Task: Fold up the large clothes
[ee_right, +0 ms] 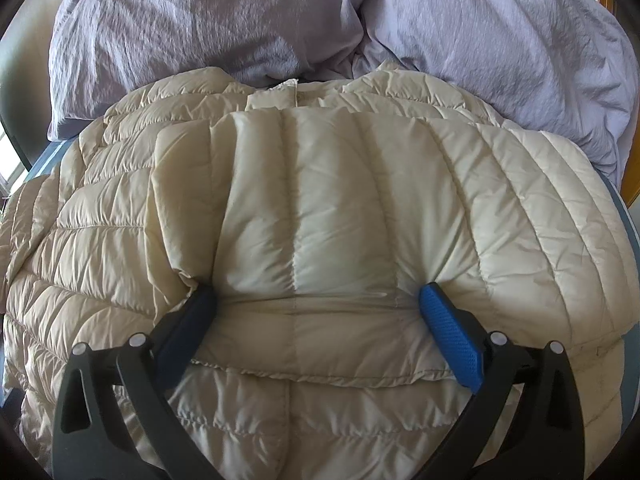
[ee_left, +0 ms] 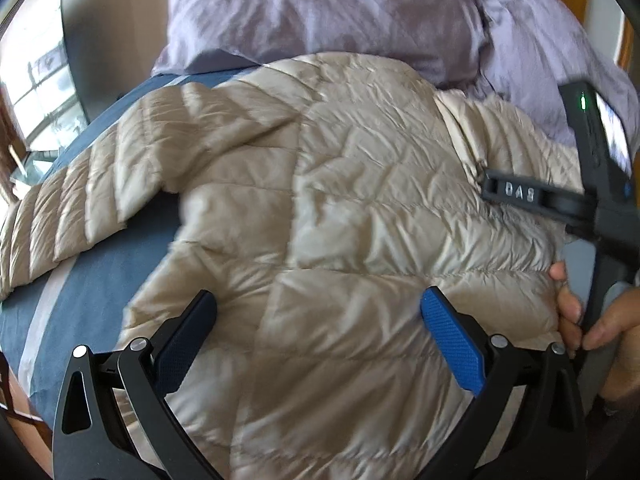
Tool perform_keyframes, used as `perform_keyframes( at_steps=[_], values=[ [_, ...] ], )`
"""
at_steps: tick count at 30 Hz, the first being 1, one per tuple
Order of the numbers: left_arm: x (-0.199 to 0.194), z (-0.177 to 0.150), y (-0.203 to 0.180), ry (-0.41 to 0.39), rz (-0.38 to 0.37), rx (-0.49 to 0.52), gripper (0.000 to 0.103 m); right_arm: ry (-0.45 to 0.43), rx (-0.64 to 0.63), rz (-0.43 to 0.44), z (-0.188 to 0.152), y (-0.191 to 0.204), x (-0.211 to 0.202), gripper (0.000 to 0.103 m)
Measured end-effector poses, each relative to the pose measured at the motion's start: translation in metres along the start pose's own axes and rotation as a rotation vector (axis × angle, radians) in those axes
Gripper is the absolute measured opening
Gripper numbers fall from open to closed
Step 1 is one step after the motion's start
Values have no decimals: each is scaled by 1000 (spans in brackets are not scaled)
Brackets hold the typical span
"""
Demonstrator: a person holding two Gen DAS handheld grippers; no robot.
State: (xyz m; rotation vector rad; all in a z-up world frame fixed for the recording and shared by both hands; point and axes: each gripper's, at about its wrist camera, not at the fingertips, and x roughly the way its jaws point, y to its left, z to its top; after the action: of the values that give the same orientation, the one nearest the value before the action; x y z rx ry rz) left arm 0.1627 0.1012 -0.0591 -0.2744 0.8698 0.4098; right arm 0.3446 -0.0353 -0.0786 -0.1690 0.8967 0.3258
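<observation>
Item one: a beige quilted jacket (ee_left: 320,208), spread across a bed with a blue sheet (ee_left: 104,280). In the left wrist view we see one sleeve (ee_left: 76,192) stretched out to the left over the sheet, apart from the body of the jacket. In the right wrist view we see the other sleeve (ee_right: 340,208) folded across the body, its cuff edge lying toward the camera.

Item two: two lilac pillows (ee_right: 208,16) at the head of the bed, just beyond the jacket's collar (ee_right: 294,94); the collar end touches them.

Item three: our left tongs (ee_left: 318,320), jaws spread wide, hovering over the lower body of the jacket with nothing between the pads. Whether the tips touch the fabric we cannot tell.

Item four: our right tongs (ee_right: 318,312), jaws likewise spread wide, both fingertips (ee_right: 434,300) pressed into the folded sleeve near its cuff, the fabric dimpled around each tip. Nothing is clamped.

Item five: in the left wrist view, the right tongs' black body at the far right edge, over the jacket's right side, with a hand (ee_left: 576,312) on its handle. A window (ee_left: 36,92) shows at the far left.
</observation>
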Motion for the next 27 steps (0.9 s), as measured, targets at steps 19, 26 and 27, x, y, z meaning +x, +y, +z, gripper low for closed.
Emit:
perform_keyframes(
  at_steps=[19, 26, 27],
  values=[
    [-37, 25, 186, -37, 271, -304, 102, -6, 15, 11, -1, 0, -1, 101],
    [-34, 26, 243, -23, 318, -391, 102, -7, 16, 11, -1, 0, -1, 101],
    [-33, 27, 252, -21, 327, -405, 102, -7, 16, 11, -1, 0, -1, 101]
  ],
)
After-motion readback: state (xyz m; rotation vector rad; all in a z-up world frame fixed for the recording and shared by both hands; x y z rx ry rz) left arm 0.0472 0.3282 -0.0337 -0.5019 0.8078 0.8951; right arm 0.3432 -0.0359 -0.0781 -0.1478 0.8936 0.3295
